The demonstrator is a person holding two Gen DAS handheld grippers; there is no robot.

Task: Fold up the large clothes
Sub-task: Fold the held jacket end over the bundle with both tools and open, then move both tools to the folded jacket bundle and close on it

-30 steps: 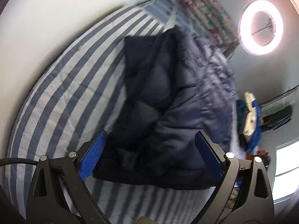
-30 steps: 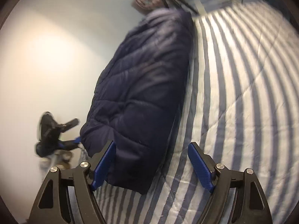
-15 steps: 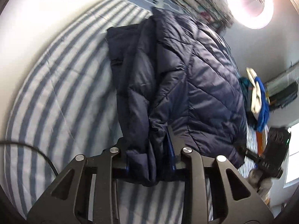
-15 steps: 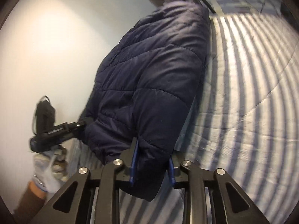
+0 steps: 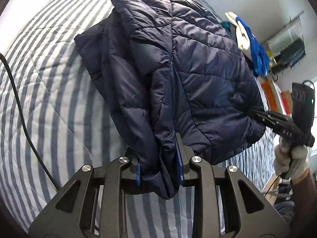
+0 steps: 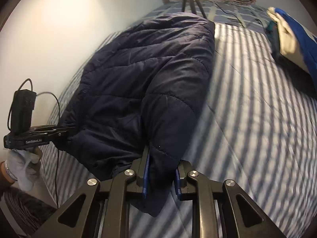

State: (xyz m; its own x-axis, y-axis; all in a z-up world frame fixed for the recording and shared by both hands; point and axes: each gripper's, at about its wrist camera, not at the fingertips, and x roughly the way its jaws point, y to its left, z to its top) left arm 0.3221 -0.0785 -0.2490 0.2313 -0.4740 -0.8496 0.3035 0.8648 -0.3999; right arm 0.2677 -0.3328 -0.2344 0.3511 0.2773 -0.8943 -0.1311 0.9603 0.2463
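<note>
Left wrist view: my left claw (image 5: 158, 170) is clenching one near corner of the navy puffer jacket (image 5: 178, 63), which is lying on the striped bed (image 5: 49, 79). My right claw (image 6: 160, 176) is gripping the jacket's other near corner. Beyond the jacket, a blue-and-cream garment (image 6: 293, 31) is sitting on the bed.

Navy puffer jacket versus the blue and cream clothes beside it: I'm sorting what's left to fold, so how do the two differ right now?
The navy puffer jacket is one dark quilted piece; the blue and cream clothes are brighter and mixed in colour.
The jacket is clamped at its near edge by the left hand-held gripper and right hand-held gripper; nothing grips the clothes.
The jacket spreads mid-bed; the clothes sit bunched toward one side.
Both rest on the striped bedcover.
</note>
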